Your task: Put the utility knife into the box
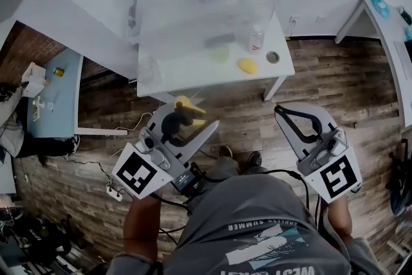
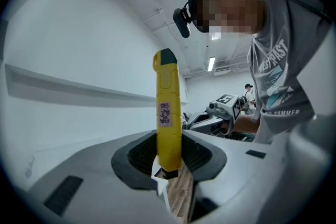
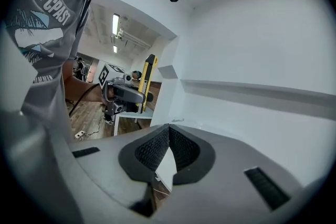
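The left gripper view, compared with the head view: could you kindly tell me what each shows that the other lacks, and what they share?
Only the left gripper view shows the pink label on the utility knife and the jaws shut on its lower end. Only the head view shows the white table carrying the clear box. Both show the utility knife held in the left gripper, sticking out beyond the jaws, and the right gripper.

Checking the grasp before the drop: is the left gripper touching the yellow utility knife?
Touching. The left gripper view shows the left gripper clamped on the utility knife, jaws against both its sides.
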